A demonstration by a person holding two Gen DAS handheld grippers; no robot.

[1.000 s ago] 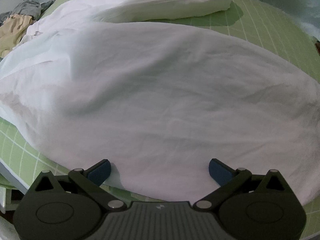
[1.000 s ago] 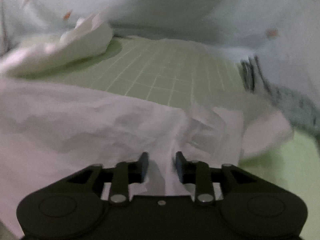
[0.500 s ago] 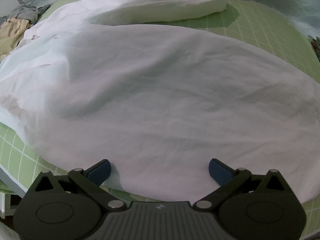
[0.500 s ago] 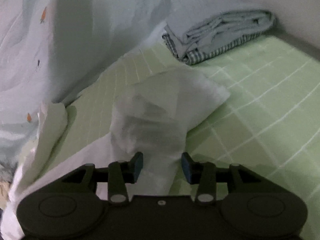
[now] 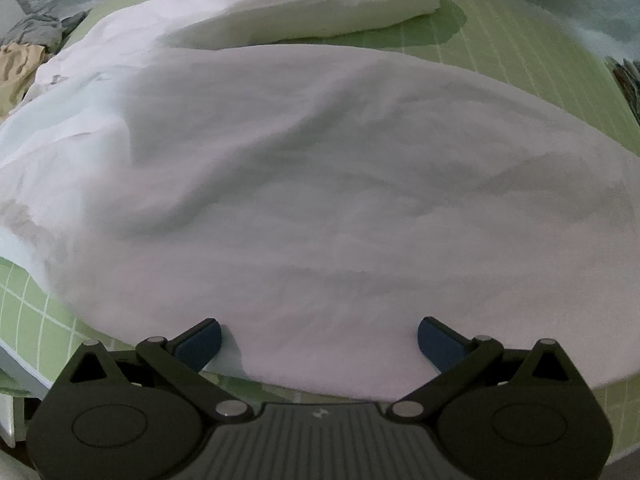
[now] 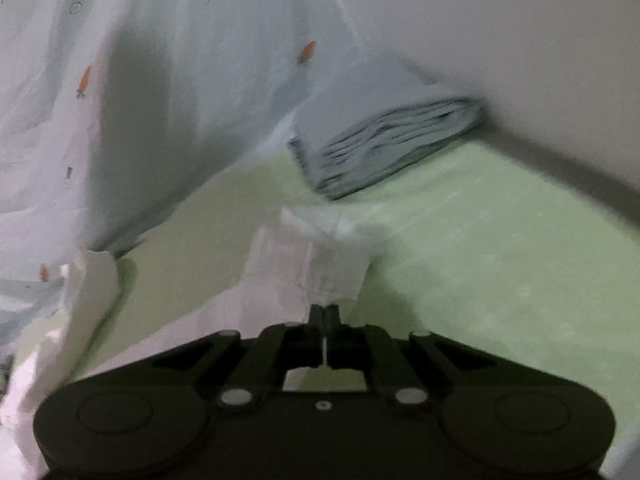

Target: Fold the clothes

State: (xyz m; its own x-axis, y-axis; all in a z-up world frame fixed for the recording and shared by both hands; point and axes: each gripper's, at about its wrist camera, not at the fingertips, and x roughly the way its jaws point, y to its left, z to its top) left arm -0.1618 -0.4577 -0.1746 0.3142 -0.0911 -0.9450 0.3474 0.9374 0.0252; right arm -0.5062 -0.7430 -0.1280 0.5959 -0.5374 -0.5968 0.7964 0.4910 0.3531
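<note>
Right gripper [image 6: 324,312]: fingers pressed together, pinching a corner of the white garment [image 5: 320,200], thin fabric caught between the pads. Garment lies spread on the green gridded mat [image 5: 520,40], trailing left and back from this pinch. Left gripper [image 5: 318,340]: fingers spread wide, straddling the near hem, holding nothing. Judgement: right hand leads the fold

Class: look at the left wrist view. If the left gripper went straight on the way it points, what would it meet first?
Most likely the white garment spread on the green mat. The left gripper, jaws open, points down at the cloth's near edge; depth is hard to judge.
</note>
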